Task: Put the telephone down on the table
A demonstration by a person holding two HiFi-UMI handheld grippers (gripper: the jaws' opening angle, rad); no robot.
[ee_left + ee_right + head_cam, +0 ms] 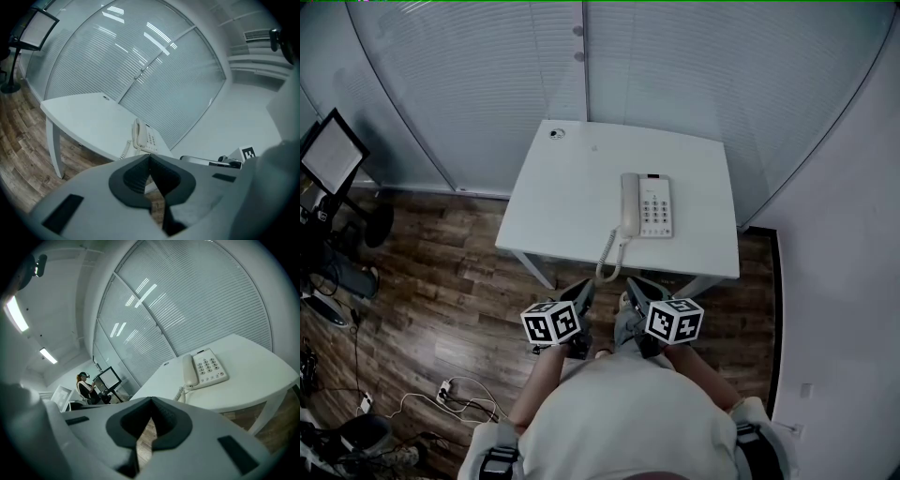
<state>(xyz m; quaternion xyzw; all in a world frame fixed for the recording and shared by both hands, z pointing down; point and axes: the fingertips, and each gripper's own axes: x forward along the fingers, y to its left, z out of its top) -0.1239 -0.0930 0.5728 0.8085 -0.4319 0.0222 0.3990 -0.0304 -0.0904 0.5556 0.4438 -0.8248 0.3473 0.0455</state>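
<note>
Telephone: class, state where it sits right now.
In the head view the telephone sits on the white table, slightly right of centre, its coiled cord hanging over the near edge.

Monitor far L; cables on wood floor; blinds in bkgd

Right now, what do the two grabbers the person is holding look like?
Both are grey. The left gripper and the right gripper each carry a white cube printed with black square markers. Each has two wide jaws lined with dark pads. The person wears a light-coloured top.
</note>
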